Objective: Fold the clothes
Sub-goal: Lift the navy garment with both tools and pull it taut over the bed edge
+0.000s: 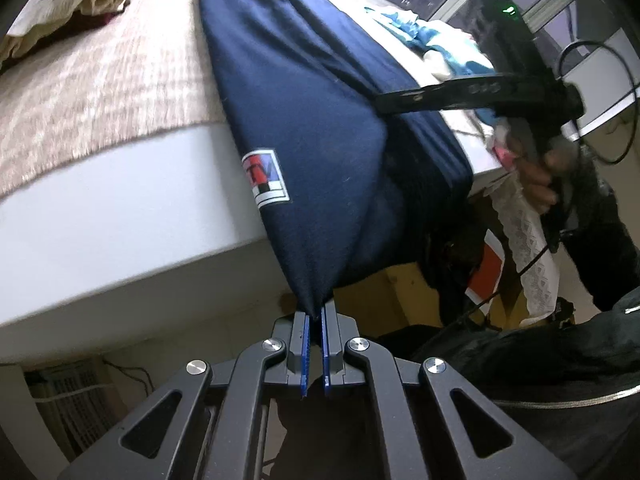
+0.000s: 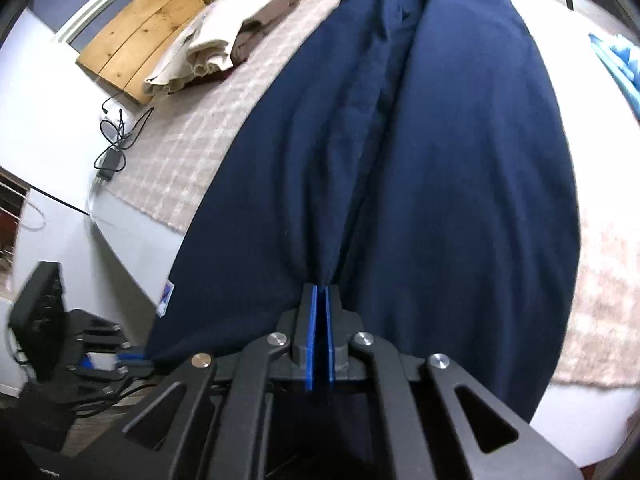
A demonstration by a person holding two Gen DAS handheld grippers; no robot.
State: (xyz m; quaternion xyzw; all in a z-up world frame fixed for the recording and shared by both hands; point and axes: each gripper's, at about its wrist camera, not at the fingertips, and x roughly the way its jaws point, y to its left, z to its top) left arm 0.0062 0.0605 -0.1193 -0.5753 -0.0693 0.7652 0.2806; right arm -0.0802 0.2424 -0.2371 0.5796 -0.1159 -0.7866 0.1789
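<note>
- We have a navy garment [image 2: 440,160] spread lengthwise along a bed [image 1: 100,208], its far end running toward the far side of the mattress and its near end pulled off the near edge toward us.
- Our left tool [image 1: 315,314] is clamped on a bunched corner of that near end; the blue pads are pressed together with cloth pinched between them, and the fabric fans out from the pinch into a taut cone.
- Our right tool [image 2: 321,287] has its pads nearly together on a gathered ridge of the same near hem, further along the edge. We judge that it grips the cloth, since folds radiate from the tips.
- A small printed label [image 1: 266,178] sits on the cloth near the left corner, a handy mark for which end we hold.
- The garment looks like soft, light jersey: it drapes, creases and sags between the two pinch points, with no stiffness of its own. It will follow whichever corner we move and will slump where unsupported.
- Best hold, in our judgement, is at the hem corners, with tension kept between them so the edge stays straight while we carry it over.
- Risk: a thin pinch of knit may slip out if we tug sharply.
- A folded pile of cream and brown clothes [image 2: 224,48] lies well apart at the far left of the bed, and loose blue fabric [image 1: 440,44] sits on the right.
</note>
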